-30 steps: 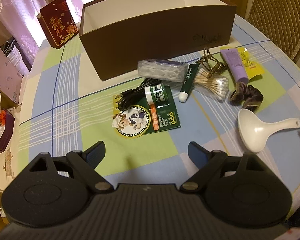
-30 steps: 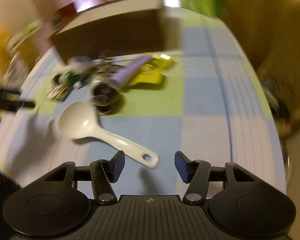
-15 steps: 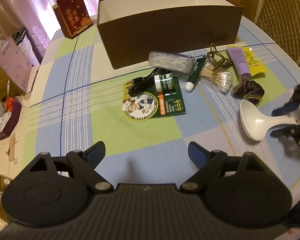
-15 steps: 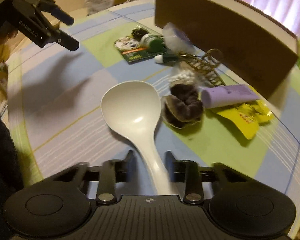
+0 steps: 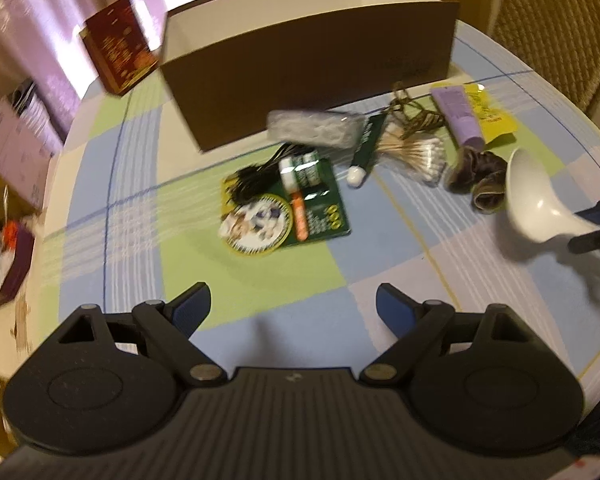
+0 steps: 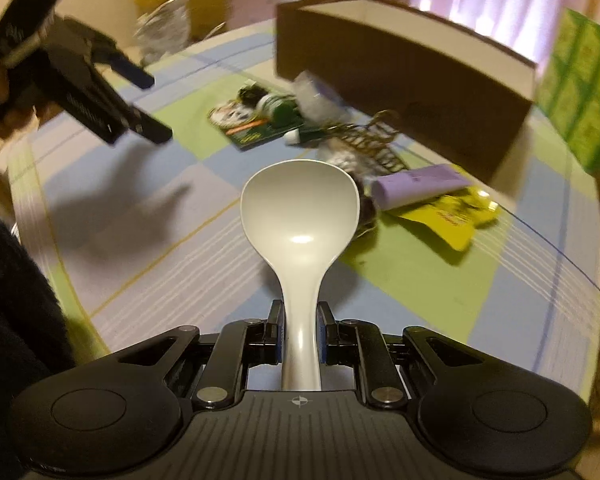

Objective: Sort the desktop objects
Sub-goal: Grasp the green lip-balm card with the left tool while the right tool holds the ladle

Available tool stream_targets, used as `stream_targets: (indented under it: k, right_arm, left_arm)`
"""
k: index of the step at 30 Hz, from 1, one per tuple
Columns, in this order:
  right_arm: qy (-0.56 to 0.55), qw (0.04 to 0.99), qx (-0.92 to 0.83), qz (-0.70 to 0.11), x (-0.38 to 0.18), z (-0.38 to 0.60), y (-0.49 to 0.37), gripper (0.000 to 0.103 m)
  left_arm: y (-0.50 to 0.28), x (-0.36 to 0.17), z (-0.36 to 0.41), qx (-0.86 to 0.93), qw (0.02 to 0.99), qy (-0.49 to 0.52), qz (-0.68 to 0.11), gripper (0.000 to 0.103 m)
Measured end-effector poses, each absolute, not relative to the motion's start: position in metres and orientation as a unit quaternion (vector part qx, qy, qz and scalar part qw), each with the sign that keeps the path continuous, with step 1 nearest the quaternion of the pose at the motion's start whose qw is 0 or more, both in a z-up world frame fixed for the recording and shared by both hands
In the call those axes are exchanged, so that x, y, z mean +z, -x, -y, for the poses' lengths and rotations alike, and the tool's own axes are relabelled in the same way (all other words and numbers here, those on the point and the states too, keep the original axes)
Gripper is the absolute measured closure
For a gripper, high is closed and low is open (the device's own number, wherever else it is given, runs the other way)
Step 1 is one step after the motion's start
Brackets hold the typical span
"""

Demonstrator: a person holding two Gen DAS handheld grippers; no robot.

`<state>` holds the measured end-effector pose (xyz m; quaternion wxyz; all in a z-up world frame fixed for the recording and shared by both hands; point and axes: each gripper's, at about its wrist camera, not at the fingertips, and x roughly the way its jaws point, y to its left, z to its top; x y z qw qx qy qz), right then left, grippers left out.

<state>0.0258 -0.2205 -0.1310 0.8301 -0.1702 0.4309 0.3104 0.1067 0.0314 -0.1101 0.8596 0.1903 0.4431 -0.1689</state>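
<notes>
Right gripper (image 6: 299,334) clamps a white plastic ladle (image 6: 300,216) by its handle near the tabletop's right edge.
Left gripper (image 5: 293,307) gapes empty; the long, smooth ladle could pivot or slip.

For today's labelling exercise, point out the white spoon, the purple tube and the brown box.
white spoon (image 6: 300,216): right wrist view, middle of the bowl.
purple tube (image 6: 418,184): right wrist view, middle of the body.
brown box (image 5: 312,76): left wrist view, front wall.

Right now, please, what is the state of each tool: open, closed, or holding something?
Left tool: open, holding nothing, above the table.
Right tool: closed on the handle of the white spoon.
</notes>
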Motion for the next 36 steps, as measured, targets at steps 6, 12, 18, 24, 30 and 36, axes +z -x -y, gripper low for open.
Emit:
stream_targets:
  k: [6,12,18,24,30,36]
  right_arm:
    - [0.118,0.860,0.250,-0.429,-0.113,0.232,-0.025,0.091]
    - [0.068,0.881,0.184,-0.430,-0.105,0.245,-0.040,0.091]
    - [0.051,0.888,0.158,-0.429,-0.104,0.248,-0.051,0.091]
    - [0.048,0.890,0.147,-0.430,-0.105,0.245,-0.062,0.091]
    - [0.049,0.890,0.141,-0.431,-0.107,0.247,-0.071,0.091]
    - [0.050,0.890,0.141,-0.432,-0.108,0.247,-0.077,0.091]
  left_arm:
    - [-0.123,-0.118,-0.010,-0.204,0.858,-0.223,-0.415,0.015]
    - [-0.150,-0.130,-0.001,-0.209,0.864,-0.212,-0.406,0.031]
    - [-0.184,-0.145,-0.004,-0.185,0.867,-0.156,-0.435,0.049]
    - [-0.210,-0.158,-0.007,-0.160,0.863,-0.116,-0.465,0.059]
    - [-0.217,-0.158,-0.007,-0.164,0.867,-0.089,-0.461,0.059]
    - [-0.227,-0.162,-0.003,-0.156,0.867,-0.072,-0.467,0.059]
